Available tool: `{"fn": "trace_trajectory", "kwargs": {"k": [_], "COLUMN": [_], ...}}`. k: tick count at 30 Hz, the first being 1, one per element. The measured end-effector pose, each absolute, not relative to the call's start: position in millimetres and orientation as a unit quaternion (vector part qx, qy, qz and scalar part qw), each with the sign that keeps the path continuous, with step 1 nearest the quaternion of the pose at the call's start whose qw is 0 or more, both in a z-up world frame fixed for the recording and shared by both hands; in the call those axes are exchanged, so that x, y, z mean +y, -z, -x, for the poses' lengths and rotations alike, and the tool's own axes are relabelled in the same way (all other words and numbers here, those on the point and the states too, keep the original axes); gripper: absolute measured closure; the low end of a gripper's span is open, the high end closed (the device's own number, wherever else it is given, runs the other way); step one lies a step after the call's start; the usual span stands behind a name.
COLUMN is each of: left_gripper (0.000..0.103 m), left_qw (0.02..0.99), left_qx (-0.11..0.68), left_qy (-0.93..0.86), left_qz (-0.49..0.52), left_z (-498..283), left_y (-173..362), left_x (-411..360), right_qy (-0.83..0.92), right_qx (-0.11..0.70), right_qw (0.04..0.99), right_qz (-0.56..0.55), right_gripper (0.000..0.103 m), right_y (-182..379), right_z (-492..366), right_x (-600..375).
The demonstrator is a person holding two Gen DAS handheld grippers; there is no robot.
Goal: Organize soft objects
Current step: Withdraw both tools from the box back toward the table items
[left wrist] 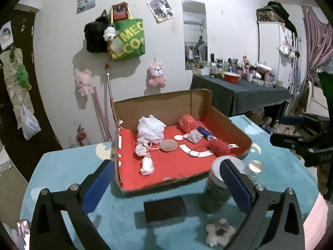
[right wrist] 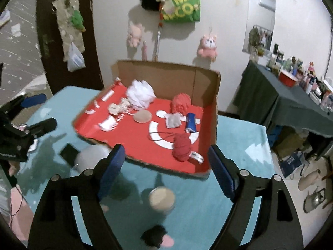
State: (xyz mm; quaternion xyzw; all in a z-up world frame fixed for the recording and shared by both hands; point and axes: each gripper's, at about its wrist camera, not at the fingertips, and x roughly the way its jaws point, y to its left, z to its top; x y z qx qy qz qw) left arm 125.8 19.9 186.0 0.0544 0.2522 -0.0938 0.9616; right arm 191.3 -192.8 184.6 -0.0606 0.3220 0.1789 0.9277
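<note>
Left gripper [left wrist: 166,179]: my jaws stood wide, holding nothing.
Right gripper [right wrist: 166,166]: wide, empty too.
Cardboard box [left wrist: 233,125]: on the table [left wrist: 72,170], soft items inside.

In the left wrist view the dark jar [left wrist: 216,191] on the bench is smeared, and a blue pad hides part of its lid. The small white and grey thing [left wrist: 219,231] near the lower edge is too blurred to name. In the right wrist view the capped jar [right wrist: 162,200] is soft, and the black and pink lump [right wrist: 157,238], perhaps a plush toy, runs off the bottom.
</note>
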Motion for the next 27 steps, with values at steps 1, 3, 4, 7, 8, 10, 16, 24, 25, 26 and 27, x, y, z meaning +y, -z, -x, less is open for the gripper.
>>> {"fn": "trace_trajectory", "kwargs": {"k": [1, 3, 4, 7, 8, 10, 16, 24, 25, 26, 27], "left_gripper": [0.000, 0.000, 0.000, 0.000, 0.000, 0.000, 0.000, 0.000, 0.000, 0.000, 0.000], "left_qw": [0.963, 0.966, 0.967, 0.969, 0.970, 0.973, 0.979, 0.977, 0.977, 0.977, 0.977], "left_qx": [0.247, 0.239, 0.237, 0.227, 0.225, 0.217, 0.195, 0.201, 0.203, 0.204, 0.204], "left_qy": [0.096, 0.093, 0.090, 0.090, 0.092, 0.085, 0.061, 0.068, 0.068, 0.067, 0.064], "left_qz": [-0.051, -0.041, -0.036, -0.018, -0.013, -0.002, -0.008, 0.007, 0.008, 0.009, 0.009], "left_z": [-118, -105, -100, -85, -81, -72, -52, -42, -42, -41, -40], "left_y": [-186, -182, -180, -173, -170, -165, -147, -119, -116, -112, -108], "left_x": [19, 16, 16, 14, 14, 13, 5, -1, -2, -3, -4], "right_qy": [-0.181, -0.186, -0.188, -0.184, -0.178, -0.165, -0.145, -0.105, -0.101, -0.097, -0.095], "right_qx": [0.315, 0.303, 0.298, 0.281, 0.278, 0.266, 0.242, 0.218, 0.216, 0.216, 0.217], "right_qw": [0.930, 0.934, 0.935, 0.941, 0.943, 0.949, 0.959, 0.970, 0.971, 0.972, 0.971], "right_qz": [0.055, 0.041, 0.037, 0.037, 0.037, 0.039, 0.023, 0.004, 0.005, 0.005, 0.005], "right_gripper": [0.012, 0.010, 0.010, 0.010, 0.010, 0.010, 0.010, 0.010, 0.010, 0.010, 0.010], "right_y": [-187, -190, -190, -186, -184, -178, -159, -128, -124, -117, -114], "right_z": [-183, -165, -156, -130, -124, -109, -76, -58, -56, -55, -54], "right_x": [-194, -196, -197, -198, -199, -198, -200, -203, -203, -203, -203]}}
